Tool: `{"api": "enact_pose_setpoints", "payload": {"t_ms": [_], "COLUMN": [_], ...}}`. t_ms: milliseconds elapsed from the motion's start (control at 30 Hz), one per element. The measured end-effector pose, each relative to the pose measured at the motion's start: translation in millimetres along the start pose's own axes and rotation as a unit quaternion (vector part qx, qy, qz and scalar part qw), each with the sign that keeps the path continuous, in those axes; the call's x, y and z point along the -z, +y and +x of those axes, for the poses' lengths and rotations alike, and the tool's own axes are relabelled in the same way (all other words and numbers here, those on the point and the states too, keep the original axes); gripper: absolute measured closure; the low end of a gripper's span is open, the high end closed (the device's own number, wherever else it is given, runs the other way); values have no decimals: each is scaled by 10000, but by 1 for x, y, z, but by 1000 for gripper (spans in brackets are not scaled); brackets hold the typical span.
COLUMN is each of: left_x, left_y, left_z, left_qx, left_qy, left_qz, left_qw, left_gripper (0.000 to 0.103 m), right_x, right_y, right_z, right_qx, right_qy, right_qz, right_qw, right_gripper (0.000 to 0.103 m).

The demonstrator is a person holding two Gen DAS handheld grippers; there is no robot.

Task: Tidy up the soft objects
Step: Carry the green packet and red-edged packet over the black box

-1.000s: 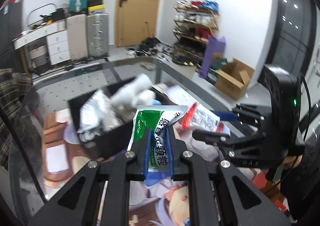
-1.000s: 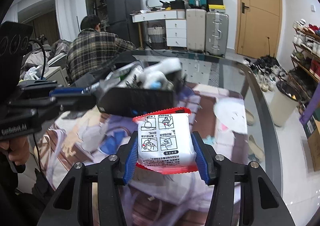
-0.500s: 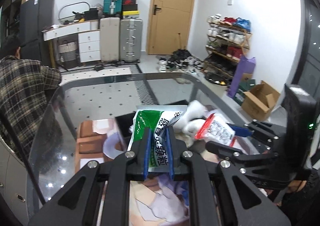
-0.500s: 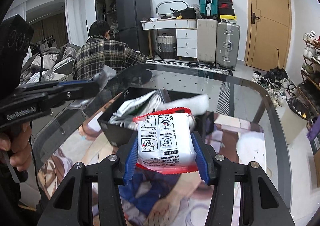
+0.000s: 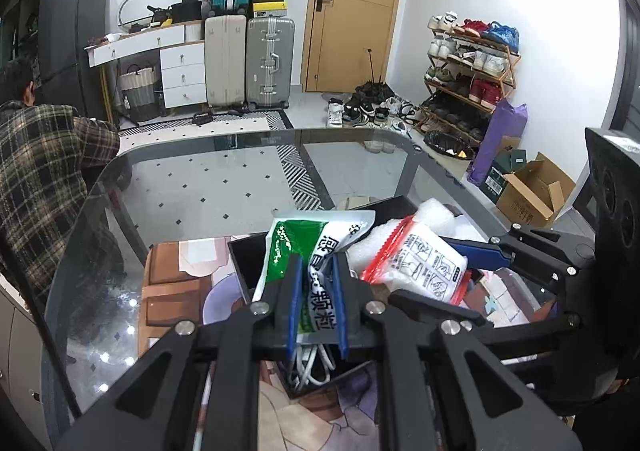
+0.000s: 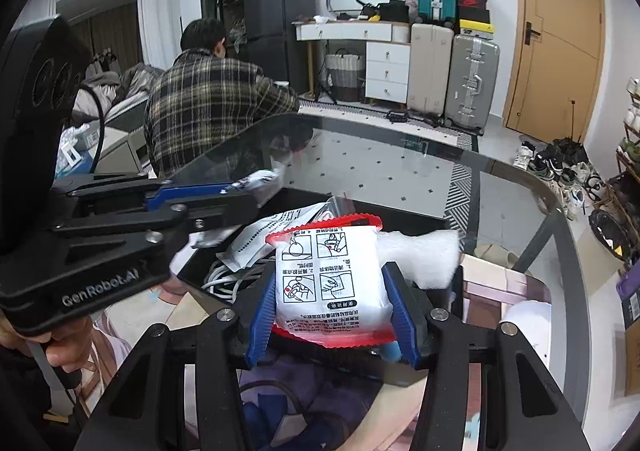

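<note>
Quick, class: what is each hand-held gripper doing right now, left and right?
Left hand-held gripper: shut on the green sachet.
Right hand-held gripper: shut on the red-edged packet.

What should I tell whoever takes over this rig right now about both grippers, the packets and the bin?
Left hand-held gripper: shut on the green-and-white packet.
Right hand-held gripper: shut on the red-edged white packet.
Both packets hang over the black bin on the glass table.
Done: white cable, white foam piece and a flat printed pouch are in the bin.
Left: release both packets into the bin.
</note>
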State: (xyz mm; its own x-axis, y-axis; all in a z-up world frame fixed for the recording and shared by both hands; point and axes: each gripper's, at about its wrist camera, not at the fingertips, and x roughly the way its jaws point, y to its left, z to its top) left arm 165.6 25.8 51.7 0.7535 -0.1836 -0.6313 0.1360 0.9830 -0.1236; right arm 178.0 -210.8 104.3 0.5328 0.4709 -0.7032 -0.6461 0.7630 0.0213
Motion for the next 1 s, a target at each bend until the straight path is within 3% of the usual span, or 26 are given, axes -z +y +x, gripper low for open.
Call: {"api": "enact_pose_setpoints", "payload": {"t_ms": [367,633,1000], "left_x": [2,6,13], "left_y": [-7,-9,-9], "left_z": [26,31,35], "left_qx": [59,91,74], "left_qy": [148,192,204], "left_qz": [38,79,105], "left_qw": [9999,9997,9997], "left_gripper": [91,91,89], "right_x": [-4,-6,-2], "right_y": [-11,-20,-20], "right_z": [37,48,42], "right_qx": [275,141,191], "right_qy": [473,632,544], "right_qz": [-183,-47,79], "right_qw": [9983,9979,9983], "right_gripper": [52,51,36]}}
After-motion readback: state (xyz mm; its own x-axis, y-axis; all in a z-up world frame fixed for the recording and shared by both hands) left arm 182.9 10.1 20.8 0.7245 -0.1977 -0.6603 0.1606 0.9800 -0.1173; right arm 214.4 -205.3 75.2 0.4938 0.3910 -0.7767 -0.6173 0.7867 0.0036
